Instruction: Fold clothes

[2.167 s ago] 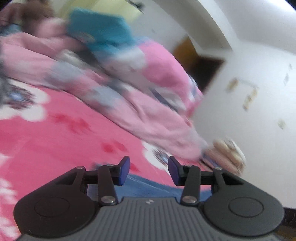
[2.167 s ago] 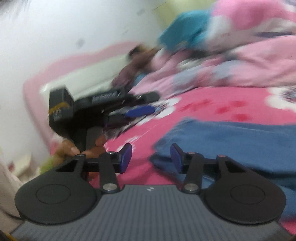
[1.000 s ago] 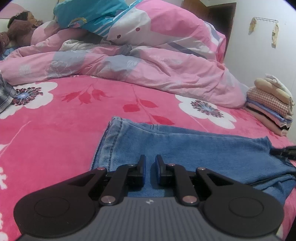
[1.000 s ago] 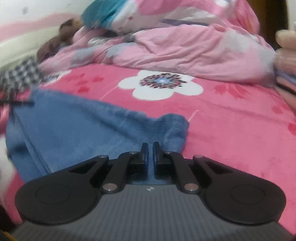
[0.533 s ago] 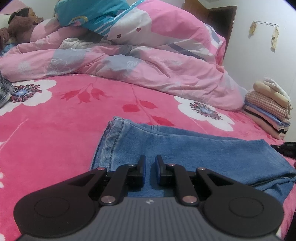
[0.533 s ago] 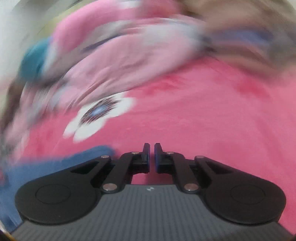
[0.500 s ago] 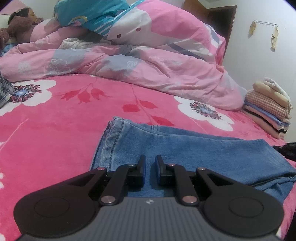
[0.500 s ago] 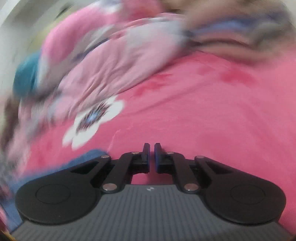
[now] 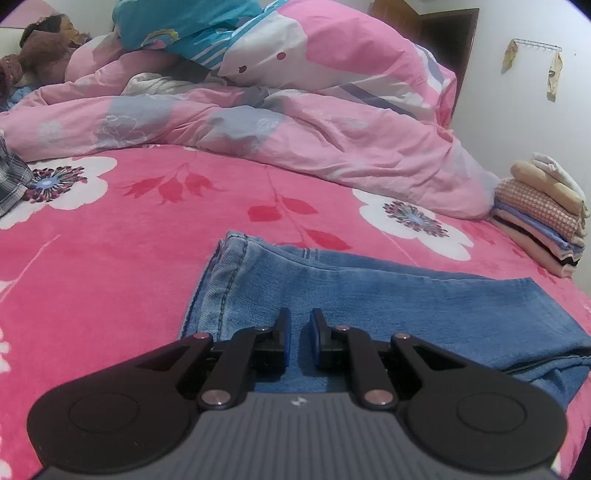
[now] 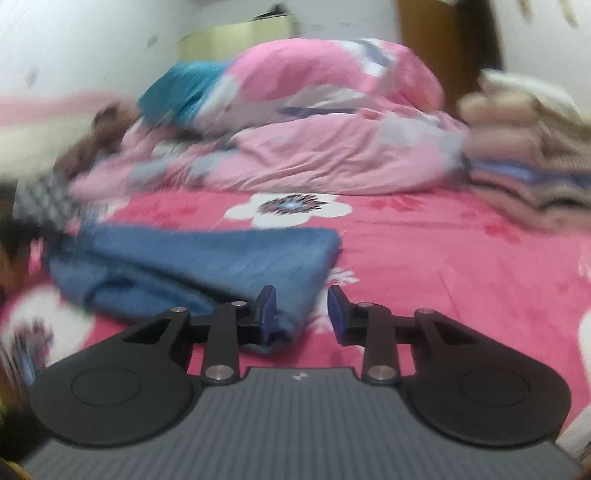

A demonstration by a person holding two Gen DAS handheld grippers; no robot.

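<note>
A bright pink bedspread (image 9: 110, 280), printed with white flowers and red leaves, was seen across the frame. Faded blue denim jeans (image 9: 388, 295) with darker stitching were shown at lower centre. A pale pink quilt (image 9: 295, 129) with grey-blue patches was shown above, and a teal pillow (image 9: 177, 22) at upper left.

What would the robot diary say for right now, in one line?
left gripper: shut on jeans | right gripper: jaws opening, holding nothing, at jeans corner | jeans: flat on pink blanket
</note>
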